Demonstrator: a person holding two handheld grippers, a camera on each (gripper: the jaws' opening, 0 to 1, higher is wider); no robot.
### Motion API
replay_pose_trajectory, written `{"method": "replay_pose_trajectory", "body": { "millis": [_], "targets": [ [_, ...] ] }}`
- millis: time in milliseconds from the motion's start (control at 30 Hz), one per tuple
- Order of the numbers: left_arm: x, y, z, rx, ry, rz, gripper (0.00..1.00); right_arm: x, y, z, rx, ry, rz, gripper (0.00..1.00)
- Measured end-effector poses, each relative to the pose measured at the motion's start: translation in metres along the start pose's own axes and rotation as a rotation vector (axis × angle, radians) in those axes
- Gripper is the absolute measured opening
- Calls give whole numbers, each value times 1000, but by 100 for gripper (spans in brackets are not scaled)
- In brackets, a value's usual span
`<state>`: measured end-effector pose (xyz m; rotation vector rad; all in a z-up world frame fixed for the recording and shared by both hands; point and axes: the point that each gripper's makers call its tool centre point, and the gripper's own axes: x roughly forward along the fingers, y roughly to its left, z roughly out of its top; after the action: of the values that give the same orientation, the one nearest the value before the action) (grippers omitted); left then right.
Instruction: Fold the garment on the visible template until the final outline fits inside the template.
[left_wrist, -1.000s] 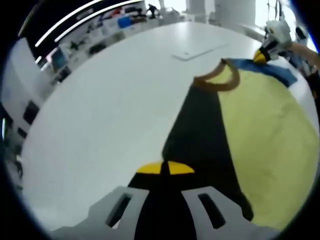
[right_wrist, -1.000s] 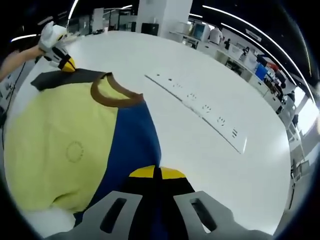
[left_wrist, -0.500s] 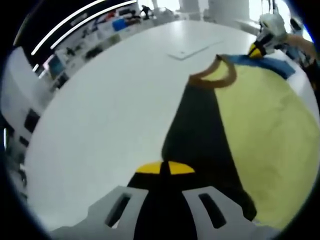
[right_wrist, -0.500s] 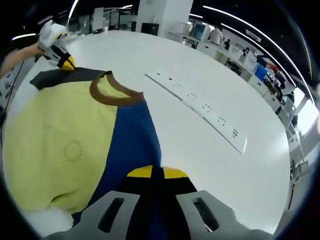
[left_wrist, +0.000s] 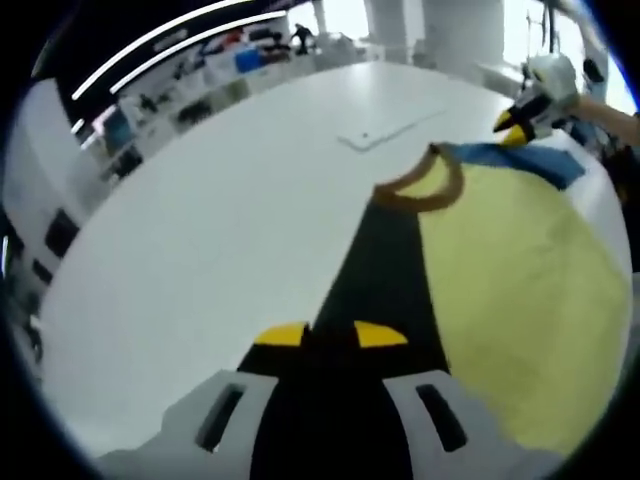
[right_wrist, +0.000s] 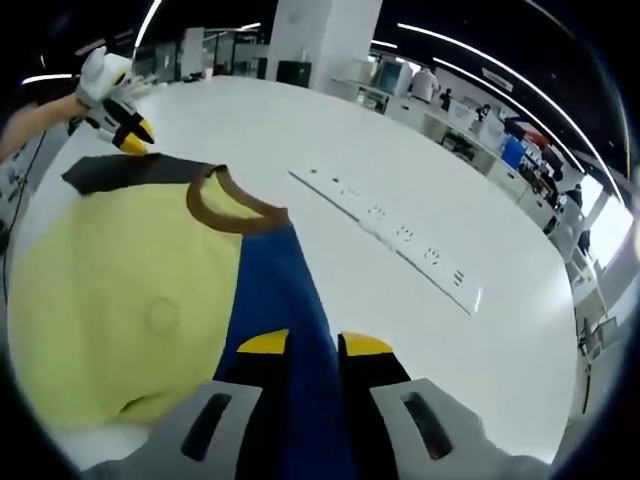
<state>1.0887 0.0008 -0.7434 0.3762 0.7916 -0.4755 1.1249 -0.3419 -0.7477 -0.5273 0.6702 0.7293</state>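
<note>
Flat on white table (left_wrist: 200, 230), yellow garment (right_wrist: 110, 300), no readable writing, left claw (left_wrist: 330, 335) and right claw (right_wrist: 315, 345) parted, astride sleeves.

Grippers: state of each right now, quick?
Left gripper: open, jaws apart over the black sleeve.
Right gripper: open, jaws apart with the blue sleeve between them.

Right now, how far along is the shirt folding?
Done: the yellow shirt lies spread flat on the white table, brown collar showing. In hand: the left gripper straddles the black sleeve, the right gripper the blue sleeve, jaws parted. Left: every fold, as no part is turned over. I can't make out a template.
</note>
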Motion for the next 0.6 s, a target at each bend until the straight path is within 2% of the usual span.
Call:
{"method": "replay_pose_trajectory", "body": {
  "millis": [233, 433, 600],
  "targets": [
    [-18, -18, 11, -2, -33, -37, 30, -20, 5, 11, 6, -45, -10, 27],
    [-34, -34, 16, 6, -46, -64, 38, -38, 12, 15, 12, -71, -14, 34],
    [-50, -46, 20, 20, -61, -81, 44, -53, 17, 16, 17, -93, -21, 43]
  ]
}}
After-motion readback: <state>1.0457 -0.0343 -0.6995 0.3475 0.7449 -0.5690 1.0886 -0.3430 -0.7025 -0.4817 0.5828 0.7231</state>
